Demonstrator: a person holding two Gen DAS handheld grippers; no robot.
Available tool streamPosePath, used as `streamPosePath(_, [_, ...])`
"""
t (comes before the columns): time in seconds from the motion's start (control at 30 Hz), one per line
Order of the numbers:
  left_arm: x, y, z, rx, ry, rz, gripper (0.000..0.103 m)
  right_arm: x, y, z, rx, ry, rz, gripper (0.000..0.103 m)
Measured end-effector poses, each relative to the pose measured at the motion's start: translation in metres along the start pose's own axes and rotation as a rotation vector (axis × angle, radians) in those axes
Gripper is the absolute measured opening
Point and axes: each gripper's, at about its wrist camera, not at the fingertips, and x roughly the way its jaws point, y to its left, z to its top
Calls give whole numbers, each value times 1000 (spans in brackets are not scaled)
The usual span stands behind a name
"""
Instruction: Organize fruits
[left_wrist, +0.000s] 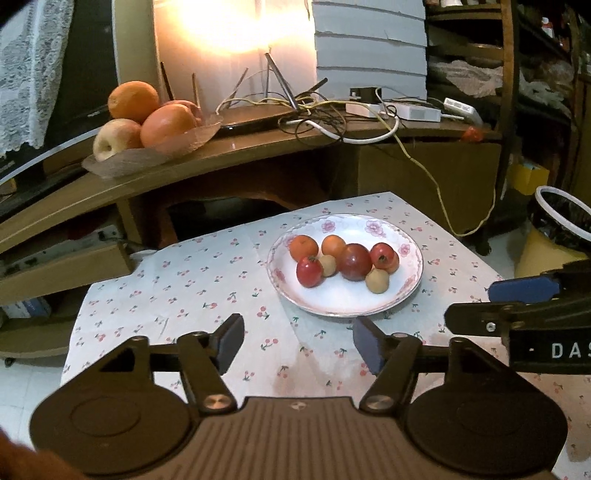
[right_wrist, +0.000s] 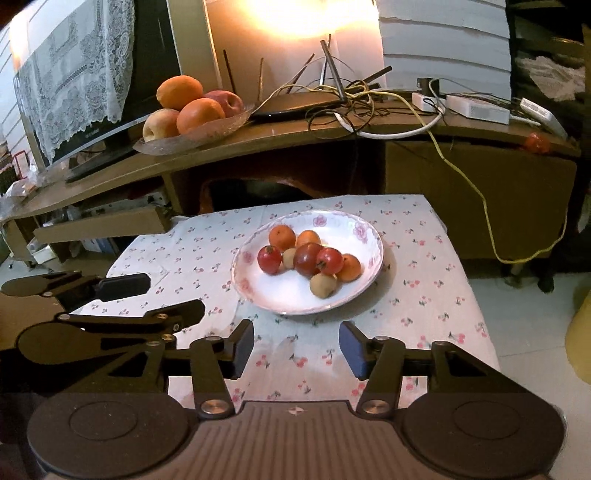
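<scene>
A white flowered plate (left_wrist: 384, 229) (right_wrist: 347, 225) sits on a cherry-print tablecloth and holds several small fruits: red ones (left_wrist: 309, 271) (right_wrist: 269, 259), a dark red one (left_wrist: 355, 262), small oranges (left_wrist: 303, 247) (right_wrist: 282, 237) and tan ones (left_wrist: 376, 280) (right_wrist: 322, 285). My left gripper (left_wrist: 298, 343) is open and empty, just short of the plate's near rim; it also shows in the right wrist view (right_wrist: 162, 295). My right gripper (right_wrist: 296, 347) is open and empty, just short of the plate; it also shows in the left wrist view (left_wrist: 491, 302).
A glass dish (left_wrist: 122, 162) (right_wrist: 166, 146) with big oranges and apples stands on the wooden TV shelf behind, beside a router (left_wrist: 255, 118), tangled cables and power strips (left_wrist: 421, 110). A lined bin (left_wrist: 565, 218) stands at the right. A small red fruit (right_wrist: 536, 142) lies on the shelf's right end.
</scene>
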Motion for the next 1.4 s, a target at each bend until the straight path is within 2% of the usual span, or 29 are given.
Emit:
streamPosePath(0.1, [-9,1,-5,-4,-8,16,79,-8,2,-6,8,-8,-1,54])
streamPosePath(0.27, [-24,-1,-14,5,-21,57,98,-17,6,-15,13,-12,-4,54])
streamPosePath(0.37, [-31,-3,-20,14,-21,81,103,-23,9,-20,14,-13,-4,54])
streamPosePath(0.5, [-41,-2,-26,-4,-20,95,103,-31,12,-26,17,-16,-6,55])
streamPosePath(0.77, [-54,5,-38,-101,9,52,103,-44,15,-39,25,-17,-20,56])
streamPosePath(1.03, [-67,-4,-46,-78,15,60,103,-54,20,-50,17,-12,-21,57])
streamPosePath(1.4, [-80,-5,-57,-98,31,45,103,-65,28,-62,5,-9,-18,57])
